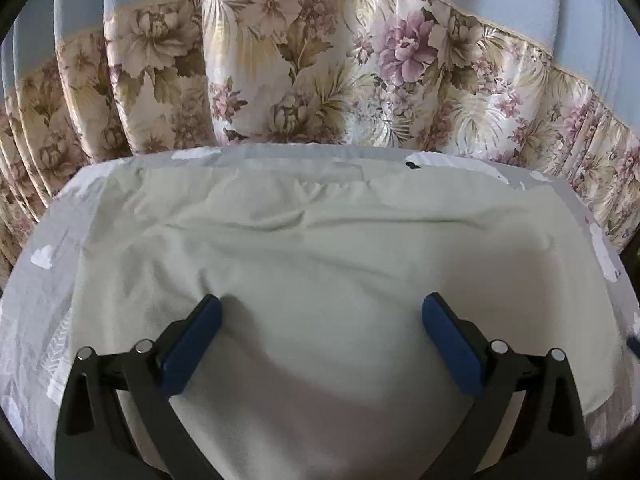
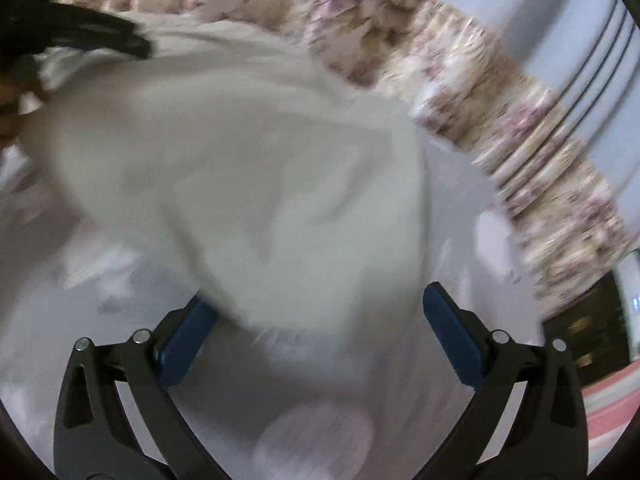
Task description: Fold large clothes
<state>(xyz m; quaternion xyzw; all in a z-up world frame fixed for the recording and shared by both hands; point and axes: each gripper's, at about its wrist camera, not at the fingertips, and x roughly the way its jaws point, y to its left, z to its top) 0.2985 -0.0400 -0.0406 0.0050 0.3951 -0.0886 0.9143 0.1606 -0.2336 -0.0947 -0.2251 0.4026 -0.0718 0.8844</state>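
A large pale green-white garment (image 1: 320, 248) lies spread flat on a grey-and-white patterned sheet (image 1: 36, 288). My left gripper (image 1: 322, 312) is open and empty, its blue pads (image 1: 192, 344) wide apart just above the garment's near part. In the right wrist view, which is blurred, the same garment (image 2: 248, 168) lies ahead and to the left. My right gripper (image 2: 320, 308) is open and empty, with the garment's near edge lying over its left pad (image 2: 184, 340). The left gripper's black body (image 2: 100, 32) shows at the upper left of that view.
A floral curtain (image 1: 320, 68) with a pale blue upper part hangs right behind the bed's far edge. In the right wrist view the curtain (image 2: 520, 140) runs along the right side, with dark furniture (image 2: 588, 328) and a pink striped surface (image 2: 612, 408) beyond the bed's right edge.
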